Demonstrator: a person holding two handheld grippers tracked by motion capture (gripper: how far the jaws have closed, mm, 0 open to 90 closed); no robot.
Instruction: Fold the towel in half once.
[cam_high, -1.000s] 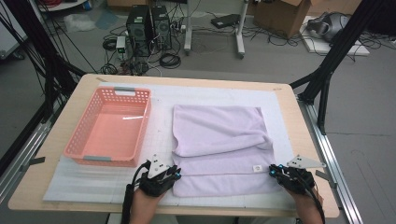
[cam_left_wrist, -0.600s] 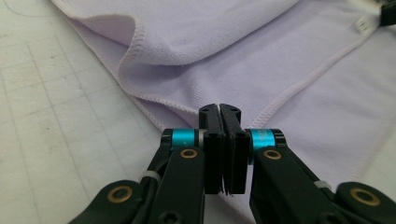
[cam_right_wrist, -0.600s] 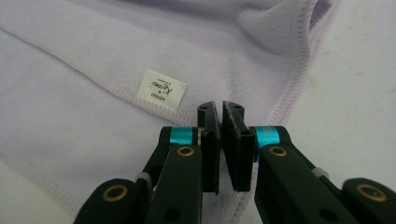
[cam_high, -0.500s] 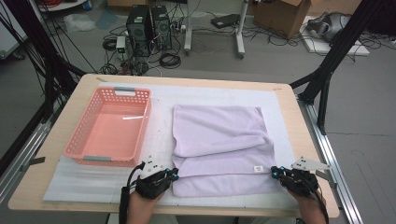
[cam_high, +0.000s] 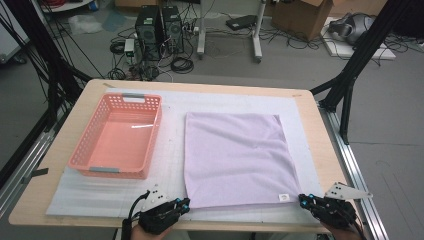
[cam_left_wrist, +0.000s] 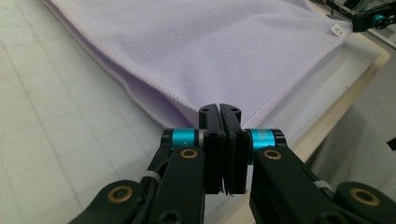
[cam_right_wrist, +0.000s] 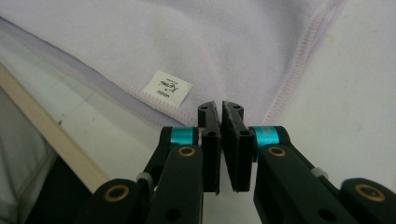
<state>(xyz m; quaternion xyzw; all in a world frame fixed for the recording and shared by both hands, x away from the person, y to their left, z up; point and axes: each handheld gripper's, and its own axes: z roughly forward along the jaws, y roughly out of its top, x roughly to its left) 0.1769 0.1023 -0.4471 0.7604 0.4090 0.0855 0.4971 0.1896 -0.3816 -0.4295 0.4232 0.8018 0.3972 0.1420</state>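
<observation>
Lilac towel (cam_high: 235, 157) now unfolded flat — left gripper (cam_left_wrist: 219, 109) and right gripper (cam_right_wrist: 221, 106) jaws clenched, off its near corners.

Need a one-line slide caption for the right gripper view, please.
Right gripper, jaws together, at the near corner of the lilac towel, beside its small white label on the white table mat.

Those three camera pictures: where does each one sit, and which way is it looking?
High view: above the near edge, looking forward and down on towel, basket, both grippers.
Left gripper view: rides the left gripper, facing the towel's near corner.
Right gripper view: rides the right gripper, facing the towel's label.
All share the towel.
</observation>
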